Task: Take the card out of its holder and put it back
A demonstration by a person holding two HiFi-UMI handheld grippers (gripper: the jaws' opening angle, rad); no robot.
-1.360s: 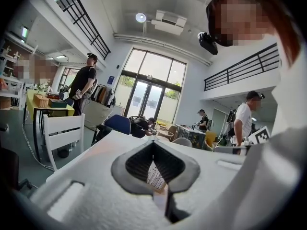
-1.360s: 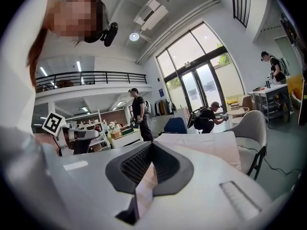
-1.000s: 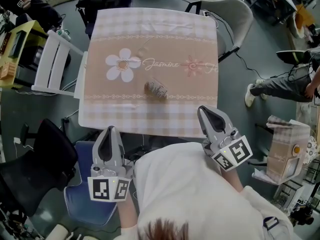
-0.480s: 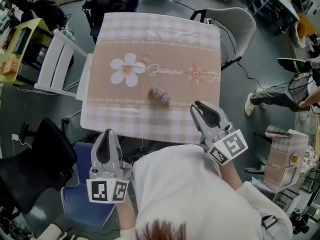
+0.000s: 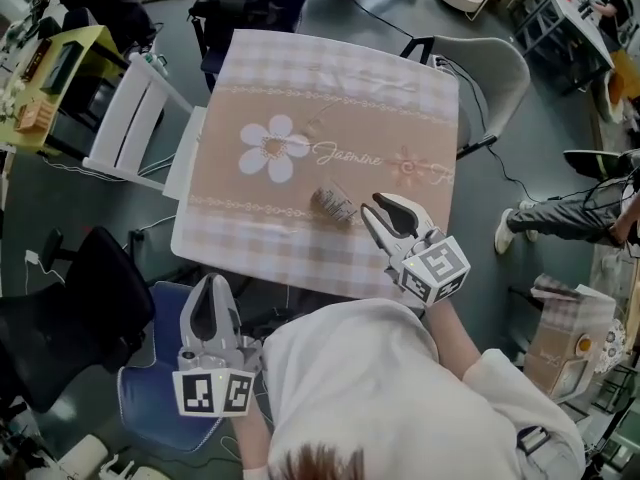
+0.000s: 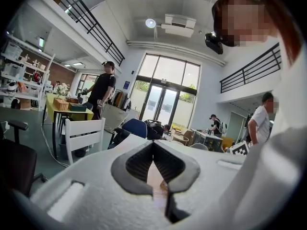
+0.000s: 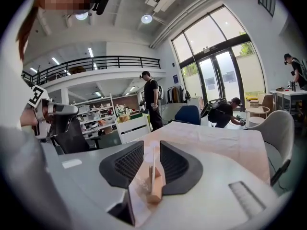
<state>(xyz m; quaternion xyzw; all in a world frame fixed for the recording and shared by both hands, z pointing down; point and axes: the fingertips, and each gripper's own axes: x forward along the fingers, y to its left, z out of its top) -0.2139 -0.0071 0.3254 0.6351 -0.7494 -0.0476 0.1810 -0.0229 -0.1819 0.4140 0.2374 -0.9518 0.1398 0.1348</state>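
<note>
The card stands upright in a small wooden holder point(image 5: 333, 204) near the middle of the table point(image 5: 300, 78), which has a pink checked cloth with a flower print. My right gripper point(image 5: 384, 211) hovers over the table just right of the holder, open. Its jaws have just been opening, and nothing is pressed between them. In the right gripper view the card point(image 7: 153, 166) and its holder point(image 7: 154, 191) show in the gap of the right gripper point(image 7: 152, 146), apart from both pads. My left gripper point(image 5: 208, 296) hangs below the table's near edge, its tips meeting in the left gripper view point(image 6: 153, 143).
A white slatted chair point(image 5: 140, 118) stands at the table's left and a grey shell chair point(image 5: 492, 68) at its far right. A black office chair point(image 5: 70, 308) and a blue seat point(image 5: 150, 398) are near my left gripper. Other people are around the room.
My right gripper has moved forward and left over the table, close to the card holder, and its jaws have spread. The left gripper has shifted only slightly.
</note>
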